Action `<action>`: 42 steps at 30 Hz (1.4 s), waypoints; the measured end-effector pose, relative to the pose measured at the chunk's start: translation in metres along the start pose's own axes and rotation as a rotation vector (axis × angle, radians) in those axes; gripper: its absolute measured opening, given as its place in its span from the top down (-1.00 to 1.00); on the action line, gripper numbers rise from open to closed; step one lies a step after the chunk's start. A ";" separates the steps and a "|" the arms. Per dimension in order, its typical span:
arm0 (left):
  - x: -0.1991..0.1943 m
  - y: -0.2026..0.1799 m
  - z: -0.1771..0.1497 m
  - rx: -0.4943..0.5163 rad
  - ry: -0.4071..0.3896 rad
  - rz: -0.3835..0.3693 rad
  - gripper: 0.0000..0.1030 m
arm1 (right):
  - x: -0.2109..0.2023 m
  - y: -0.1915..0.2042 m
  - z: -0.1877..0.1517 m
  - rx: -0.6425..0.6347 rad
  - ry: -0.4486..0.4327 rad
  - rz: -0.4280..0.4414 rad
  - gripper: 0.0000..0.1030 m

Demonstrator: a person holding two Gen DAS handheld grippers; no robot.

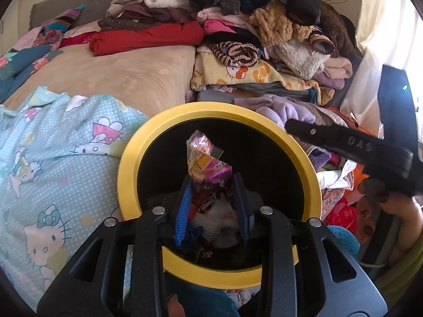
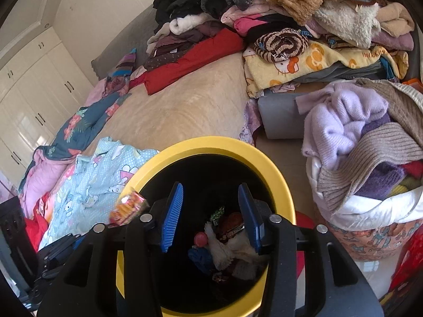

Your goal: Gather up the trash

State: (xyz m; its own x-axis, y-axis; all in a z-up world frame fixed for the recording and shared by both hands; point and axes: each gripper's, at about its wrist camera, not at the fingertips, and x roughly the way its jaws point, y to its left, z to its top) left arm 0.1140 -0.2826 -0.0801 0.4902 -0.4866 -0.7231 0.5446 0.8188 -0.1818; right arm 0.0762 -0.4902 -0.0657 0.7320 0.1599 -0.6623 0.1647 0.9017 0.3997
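Yellow-rimmed and dark inside, the bin [image 1: 127, 163] stands against the bed [image 1: 119, 76], hemmed in by a blue cartoon-print quilt [image 1: 53, 158] and heaps of clothes [image 1: 264, 39]. Over its mouth the left gripper [image 1: 211, 206] has a crinkled snack wrapper [image 1: 206, 163] between its blue pads, though whether they press it is hard to tell. The right gripper [image 2: 211, 216] hangs open and empty above the bin. Trash at the bottom [image 2: 227, 243] is shadowed and hard to sort out.
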 end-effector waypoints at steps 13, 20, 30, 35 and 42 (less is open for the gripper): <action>-0.027 0.016 -0.001 -0.005 -0.046 0.060 -0.42 | -0.041 0.036 0.006 -0.183 -0.056 0.039 -0.51; -0.056 0.044 -0.005 -0.061 -0.092 0.118 -0.78 | -0.058 0.061 -0.003 -0.219 -0.120 0.084 -0.83; -0.107 0.081 -0.023 -0.126 -0.205 0.219 -0.79 | -0.065 0.102 -0.035 -0.315 -0.252 0.030 -0.88; -0.129 0.095 -0.035 -0.158 -0.257 0.245 -0.79 | -0.070 0.124 -0.054 -0.368 -0.324 0.034 -0.88; -0.157 0.098 -0.054 -0.169 -0.334 0.294 -0.79 | -0.078 0.141 -0.080 -0.348 -0.406 0.047 -0.88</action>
State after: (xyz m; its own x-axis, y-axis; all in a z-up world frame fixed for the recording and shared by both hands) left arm 0.0535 -0.1094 -0.0207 0.8138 -0.2754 -0.5118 0.2449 0.9611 -0.1277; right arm -0.0103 -0.3434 -0.0087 0.9415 0.0975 -0.3226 -0.0532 0.9882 0.1435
